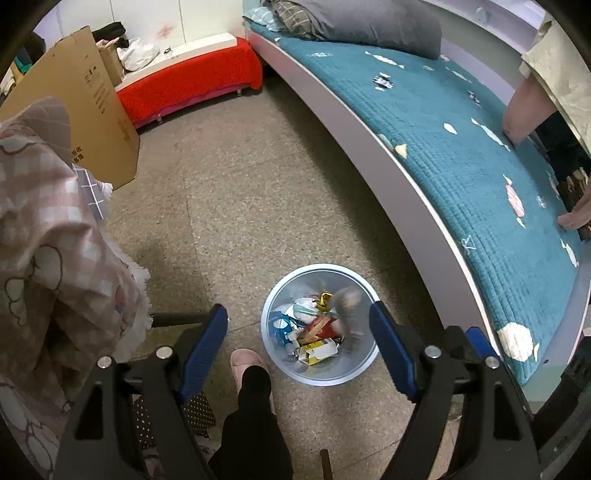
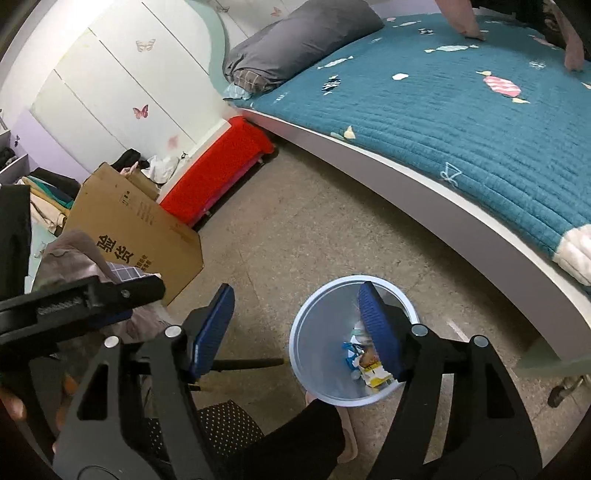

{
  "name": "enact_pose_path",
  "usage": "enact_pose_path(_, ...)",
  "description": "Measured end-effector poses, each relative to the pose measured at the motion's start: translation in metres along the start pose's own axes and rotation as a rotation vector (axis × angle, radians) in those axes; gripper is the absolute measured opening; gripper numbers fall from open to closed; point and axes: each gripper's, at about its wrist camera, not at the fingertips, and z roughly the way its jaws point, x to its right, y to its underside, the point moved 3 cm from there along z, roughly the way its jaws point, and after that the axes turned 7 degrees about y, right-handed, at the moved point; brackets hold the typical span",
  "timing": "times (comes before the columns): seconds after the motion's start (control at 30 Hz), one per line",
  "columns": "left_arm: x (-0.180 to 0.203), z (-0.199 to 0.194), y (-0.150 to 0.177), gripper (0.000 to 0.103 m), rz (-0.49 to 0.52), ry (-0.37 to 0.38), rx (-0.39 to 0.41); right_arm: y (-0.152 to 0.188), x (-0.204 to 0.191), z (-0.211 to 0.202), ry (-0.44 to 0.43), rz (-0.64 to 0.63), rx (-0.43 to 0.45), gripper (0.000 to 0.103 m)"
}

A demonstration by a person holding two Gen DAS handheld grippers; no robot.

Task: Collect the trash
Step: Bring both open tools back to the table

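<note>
While both tools hang over the floor, the left gripper (image 1: 299,334) has its blue ribbed fingers (image 1: 205,349) spread wide, nothing pinched between them. Beneath it a black-trousered leg (image 1: 251,424) ends in a pale pink slipper (image 1: 245,363) on the speckled stone floor (image 1: 258,192). Just right of the slipper stands the round pale-blue waste bin (image 1: 280,363), holding the trash: crumpled wrappers (image 1: 314,338) in red, yellow, white and blue. A grey blurred piece (image 1: 347,299) shows near the bin's far rim, seemingly in mid-air, though I cannot tell for sure.

The right gripper (image 2: 295,328) likewise has its jaws parted, empty, its right finger (image 2: 380,332) overlapping the bin's mouth in that view. From there the left tool appears as a black bar at the left edge.

To the near left, a pink checked blanket with cloud outlines (image 1: 48,229) is heaped up. Beyond it leans a flattened brown cardboard box with black printing (image 2: 136,229). Farther off, a low bench with a red fuzzy cover (image 1: 192,81) sits against the white panelled wall with butterfly stickers (image 2: 122,92).

Along the right runs a bed with a white curved frame (image 1: 369,140) and a teal quilted cover patterned with candies (image 1: 461,147). A grey pillow (image 1: 369,22) lies at its far end. A second person's hand (image 1: 574,218) rests on the cover at the right edge.
</note>
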Motion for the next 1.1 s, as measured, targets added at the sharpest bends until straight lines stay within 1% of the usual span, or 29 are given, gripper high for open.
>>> enact_pose_path(0.07, 0.003, -0.009, 0.001, 0.077, 0.008, 0.011, 0.012, -0.001, -0.001, -0.008, -0.002, 0.006, -0.003, 0.069)
enact_pose_path(0.13, 0.007, -0.023, 0.002, 0.077, 0.015, 0.023, 0.034, -0.006, -0.007, -0.024, 0.008, -0.004, 0.02, 0.069)
enact_pose_path(0.23, 0.011, -0.047, 0.002, 0.077, 0.028, 0.046, 0.07, -0.014, -0.024, -0.05, -0.002, -0.035, 0.057, 0.069)
enact_pose_path(0.37, 0.008, -0.104, 0.004, 0.077, 0.05, 0.069, 0.173, -0.026, -0.06, -0.09, -0.048, -0.089, 0.107, 0.069)
enact_pose_path(0.4, 0.004, -0.118, 0.005, 0.077, 0.05, 0.075, 0.198, -0.029, -0.075, -0.102, -0.066, -0.114, 0.127, 0.069)
enact_pose_path(0.5, -0.016, -0.161, 0.009, 0.082, 0.039, 0.073, 0.279, -0.031, -0.111, -0.123, -0.114, -0.169, 0.149, 0.069)
enact_pose_path(0.57, -0.04, -0.191, 0.014, 0.084, 0.026, 0.066, 0.324, -0.029, -0.136, -0.132, -0.13, -0.218, 0.152, 0.069)
enact_pose_path(0.63, -0.058, -0.21, 0.017, 0.084, 0.012, 0.046, 0.353, -0.025, -0.166, -0.137, -0.171, -0.258, 0.136, 0.069)
enact_pose_path(0.73, -0.103, -0.241, 0.027, 0.084, -0.022, 0.008, 0.386, -0.015, -0.215, -0.142, -0.217, -0.331, 0.114, 0.069)
enact_pose_path(0.8, -0.139, -0.259, 0.034, 0.084, -0.053, -0.035, 0.406, -0.004, -0.253, -0.143, -0.252, -0.391, 0.095, 0.069)
enact_pose_path(0.87, -0.173, -0.272, 0.041, 0.084, -0.085, -0.076, 0.414, 0.009, -0.294, -0.142, -0.287, -0.461, 0.067, 0.069)
enact_pose_path(0.97, -0.226, -0.284, 0.052, 0.084, -0.136, -0.132, 0.403, 0.027, -0.343, -0.135, -0.32, -0.532, 0.023, 0.071)
enact_pose_path(1.1, -0.298, -0.286, 0.063, 0.084, -0.205, -0.163, 0.364, 0.052, -0.401, -0.115, -0.348, -0.605, -0.065, 0.071)
